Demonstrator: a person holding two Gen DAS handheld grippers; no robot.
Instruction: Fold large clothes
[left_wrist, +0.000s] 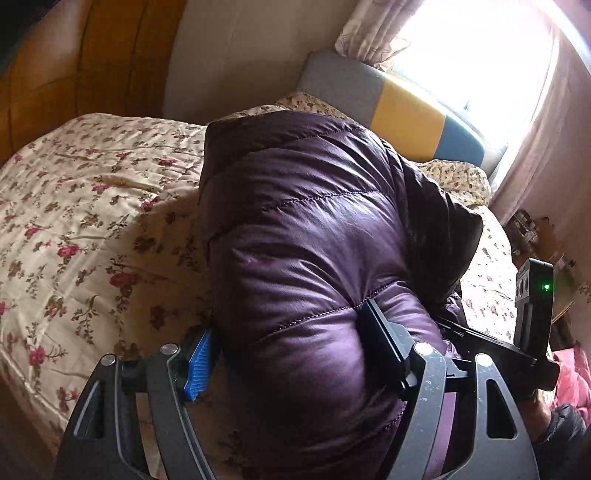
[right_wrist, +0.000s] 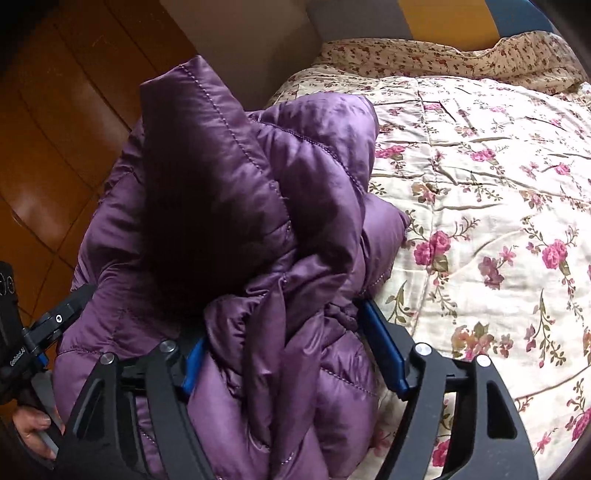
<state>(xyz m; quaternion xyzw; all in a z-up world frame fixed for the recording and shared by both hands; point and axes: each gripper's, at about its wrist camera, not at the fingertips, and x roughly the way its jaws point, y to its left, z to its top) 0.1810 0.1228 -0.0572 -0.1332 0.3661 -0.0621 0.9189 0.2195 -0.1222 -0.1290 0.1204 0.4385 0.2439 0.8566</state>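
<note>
1. We see a purple quilted down jacket (left_wrist: 306, 236) bundled in a puffy heap on a bed covered by a cream floral bedspread (left_wrist: 85, 206).
2. Our left tongs (left_wrist: 284, 354) stand spread wide around the near end of the jacket; one blue pad (left_wrist: 199, 369) sits just beside the fabric on the left, while the other finger presses into the padding on the right. Whether they truly pinch it, we cannot tell.
3. Our right tongs (right_wrist: 295, 362) are also spread wide, with crumpled folds of the jacket (right_wrist: 236, 206) filling the gap between the blue pads (right_wrist: 382, 350); a firm grip cannot be told.
4. In the left wrist view, the right tool's black body shows at the right edge, close against the jacket.
5. A headboard (left_wrist: 402, 110) with grey, yellow and blue panels stands beyond the jacket, below a bright window with a curtain (left_wrist: 373, 33).
6. A wooden wardrobe (right_wrist: 55, 129) stands behind the jacket in the right wrist view.
</note>
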